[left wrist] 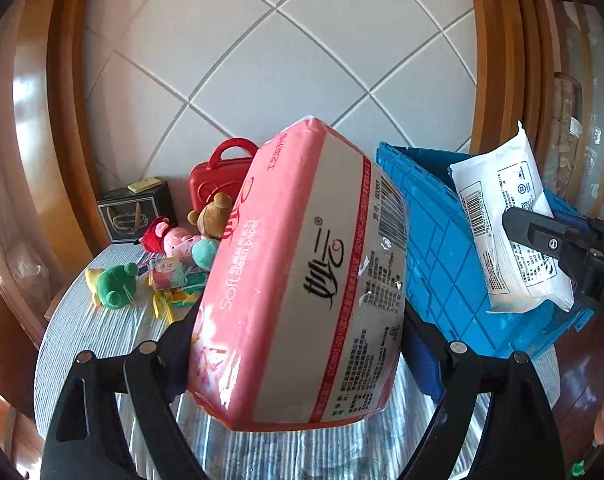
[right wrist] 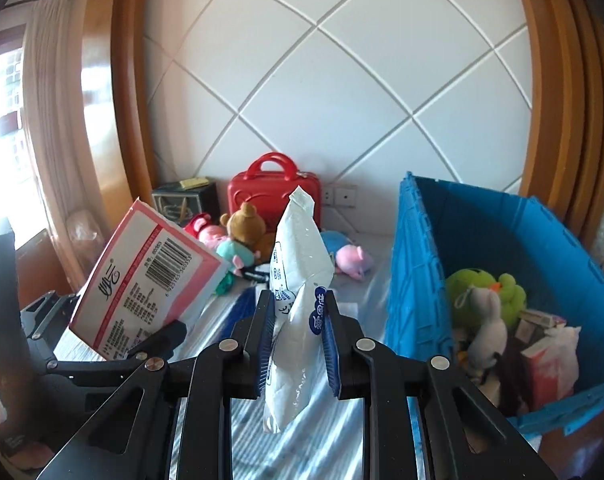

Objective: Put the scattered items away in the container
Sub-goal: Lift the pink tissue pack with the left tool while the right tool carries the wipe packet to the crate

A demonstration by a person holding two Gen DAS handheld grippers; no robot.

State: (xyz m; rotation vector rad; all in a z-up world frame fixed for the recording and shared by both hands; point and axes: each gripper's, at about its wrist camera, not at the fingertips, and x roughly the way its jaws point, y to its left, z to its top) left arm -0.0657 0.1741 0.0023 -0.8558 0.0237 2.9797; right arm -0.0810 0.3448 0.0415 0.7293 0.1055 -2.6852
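the left gripper (left wrist: 297, 336) pinches a pink tissue pack (left wrist: 302, 280) lifted above the table, beside the blue crate (right wrist: 502, 240). the right gripper (right wrist: 295, 344) pinches a white wipes pouch (right wrist: 297, 272) by its edges. the slick, limp pouch could slip free before reaching the crate.

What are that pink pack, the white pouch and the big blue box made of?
The pink pack looks like tissues wrapped in thin glossy plastic film: it shines and crinkles. The white pouch seems soft plastic film too, with creases and glare. The blue box looks like rigid moulded plastic, matte, with ribbed walls.
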